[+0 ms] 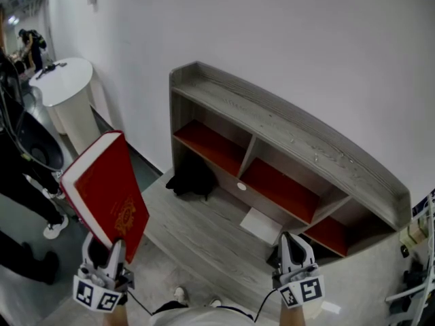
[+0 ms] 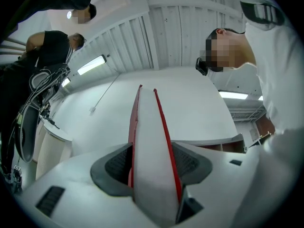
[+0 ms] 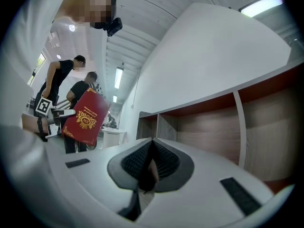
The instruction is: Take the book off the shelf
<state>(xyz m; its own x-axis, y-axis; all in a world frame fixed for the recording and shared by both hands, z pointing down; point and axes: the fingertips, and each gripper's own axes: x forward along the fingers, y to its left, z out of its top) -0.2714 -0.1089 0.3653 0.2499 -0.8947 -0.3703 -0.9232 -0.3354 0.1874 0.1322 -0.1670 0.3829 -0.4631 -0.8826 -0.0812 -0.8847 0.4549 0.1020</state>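
A red hardback book (image 1: pixel 107 190) with a gold emblem is held up in the air at the left, clear of the grey shelf unit (image 1: pixel 285 138). My left gripper (image 1: pixel 109 253) is shut on the book's lower edge; in the left gripper view the book (image 2: pixel 153 141) stands edge-on between the two pads, white pages showing between red covers. My right gripper (image 1: pixel 293 253) hangs low in front of the shelf's right part, its jaws closed together with nothing between them (image 3: pixel 148 163). The right gripper view also shows the book (image 3: pixel 87 117) off to the left.
The shelf has red-floored compartments (image 1: pixel 280 187) that hold no books. A black bundle (image 1: pixel 192 176) lies at its left foot and a white sheet (image 1: pixel 261 224) on the floor. A white round table (image 1: pixel 68 90) and standing people (image 1: pixel 20 182) are at the left.
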